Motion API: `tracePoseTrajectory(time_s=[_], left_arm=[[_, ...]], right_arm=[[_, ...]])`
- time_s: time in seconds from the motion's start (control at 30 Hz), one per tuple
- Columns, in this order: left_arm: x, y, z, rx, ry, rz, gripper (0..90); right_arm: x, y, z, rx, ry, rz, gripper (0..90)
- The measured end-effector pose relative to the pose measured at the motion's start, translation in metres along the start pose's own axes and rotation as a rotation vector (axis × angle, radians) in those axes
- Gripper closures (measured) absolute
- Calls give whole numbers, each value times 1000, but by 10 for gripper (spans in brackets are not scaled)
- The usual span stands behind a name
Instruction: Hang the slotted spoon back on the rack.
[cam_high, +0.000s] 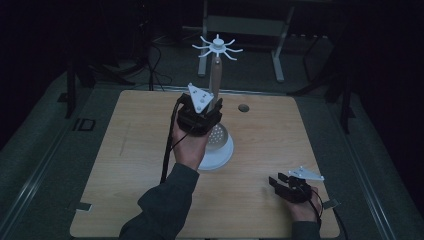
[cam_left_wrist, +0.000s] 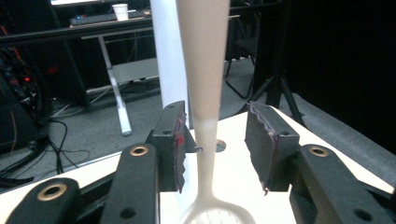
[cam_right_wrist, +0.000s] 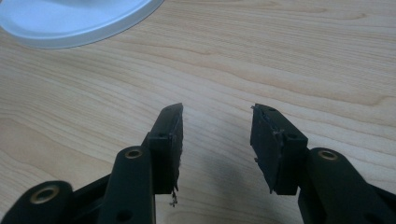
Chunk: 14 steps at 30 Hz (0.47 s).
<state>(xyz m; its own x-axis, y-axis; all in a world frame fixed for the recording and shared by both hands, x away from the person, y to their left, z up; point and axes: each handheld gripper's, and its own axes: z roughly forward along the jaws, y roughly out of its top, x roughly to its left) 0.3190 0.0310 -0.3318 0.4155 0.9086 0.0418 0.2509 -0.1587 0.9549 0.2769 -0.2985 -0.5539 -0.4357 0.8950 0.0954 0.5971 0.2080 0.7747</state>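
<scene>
1. High view: a wooden table holds a white stand whose round base sits near the middle, with a post rising to a crown of hooks.
2. The left gripper is up at the post, over the base.
3. Left gripper view: a pale spoon with a perforated bowl hangs upright between the spread jaws. It passes close to the left pad, and I cannot tell whether they touch; the right pad stands clear.
4. The white post runs just behind the spoon handle.
5. The right gripper lies low at the table's near right corner, well apart from the stand.
6. Right gripper view: its jaws are apart with bare wood between them; the base rim shows far off.
</scene>
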Motion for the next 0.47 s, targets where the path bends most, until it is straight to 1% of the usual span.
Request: tracePoseTrajectory(time_s=[0.1,0.23,0.37,0.47], left_arm=[[0,-2,-3,-1,-6,15,560],[2,-9,-8,13,-37,11,547],[5,-18,-13,11,-46,7,547],[9,-25,-17,21,-60,6,545]], right_arm=[[-1,0,0,0,-2,5,537],[-2,0,0,-1,-3,6,536],[-2,-1,0,-2,-9,8,535],[-4,-1,0,-2,-19,14,533]])
